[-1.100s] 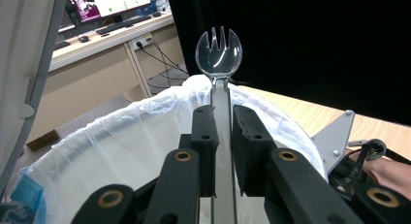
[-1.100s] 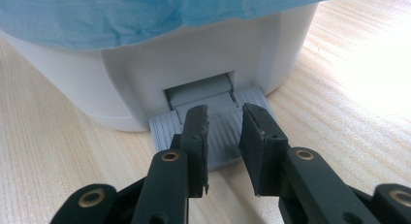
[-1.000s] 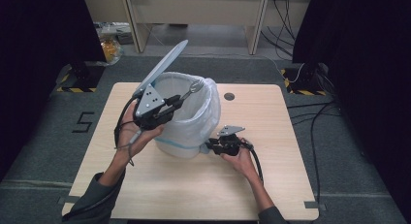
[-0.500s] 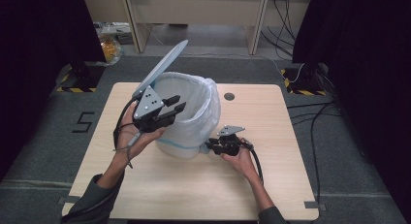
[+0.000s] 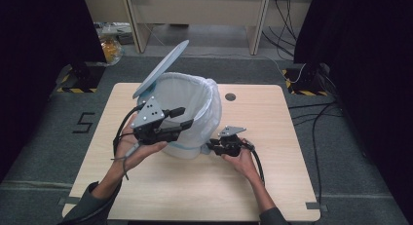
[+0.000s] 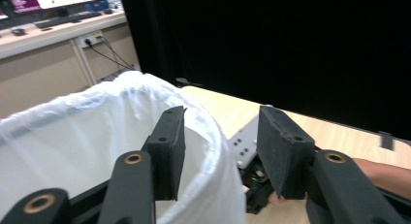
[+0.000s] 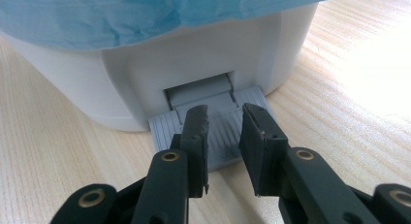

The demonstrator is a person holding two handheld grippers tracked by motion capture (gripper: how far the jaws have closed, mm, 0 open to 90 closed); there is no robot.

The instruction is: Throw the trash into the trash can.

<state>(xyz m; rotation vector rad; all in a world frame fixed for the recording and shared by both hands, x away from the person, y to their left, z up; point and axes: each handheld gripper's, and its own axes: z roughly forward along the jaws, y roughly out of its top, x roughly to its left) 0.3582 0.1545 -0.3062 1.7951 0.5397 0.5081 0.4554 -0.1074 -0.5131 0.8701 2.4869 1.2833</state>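
The bin (image 5: 187, 118) stands at frame centre, lid (image 5: 160, 69) raised, bag (image 6: 72, 136) seated over its rim. Our right gripper (image 5: 214, 148), jaws together, presses the pedal (image 7: 213, 129). Our left gripper (image 5: 182, 117), jaws just opening, straddles the bag edge unpinched. Remaining: release pedal.

White bin (image 5: 187, 142), pale blue liner (image 5: 195, 105)

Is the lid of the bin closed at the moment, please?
No, the lid stands tilted up above the bin, whose white liner is open to view.
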